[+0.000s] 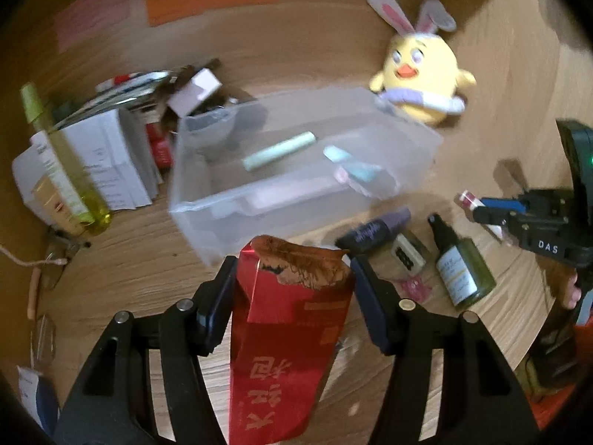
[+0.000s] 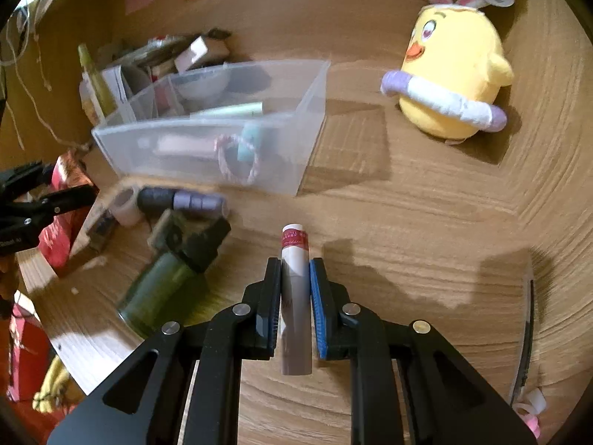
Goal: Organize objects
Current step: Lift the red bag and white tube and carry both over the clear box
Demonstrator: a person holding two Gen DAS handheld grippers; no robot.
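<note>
Showing, right wrist only: bin's [image 2: 207, 137] pink-white braided ring [image 2: 237, 159].

Black gripper [image 2: 294, 296] arms, silver screws – one blue pad.

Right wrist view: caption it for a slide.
Right gripper shut on a small tube, clear bin ahead on the wooden table.

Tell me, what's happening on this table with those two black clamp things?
A person is tidying a wooden table with a handheld gripper in each hand. The left gripper is closed on a red foil pouch; the right gripper is clamped on a slim white tube with a red band. Ahead sits a clear plastic bin already holding some small items, with bottles and a yellow chick plush nearby.
</note>
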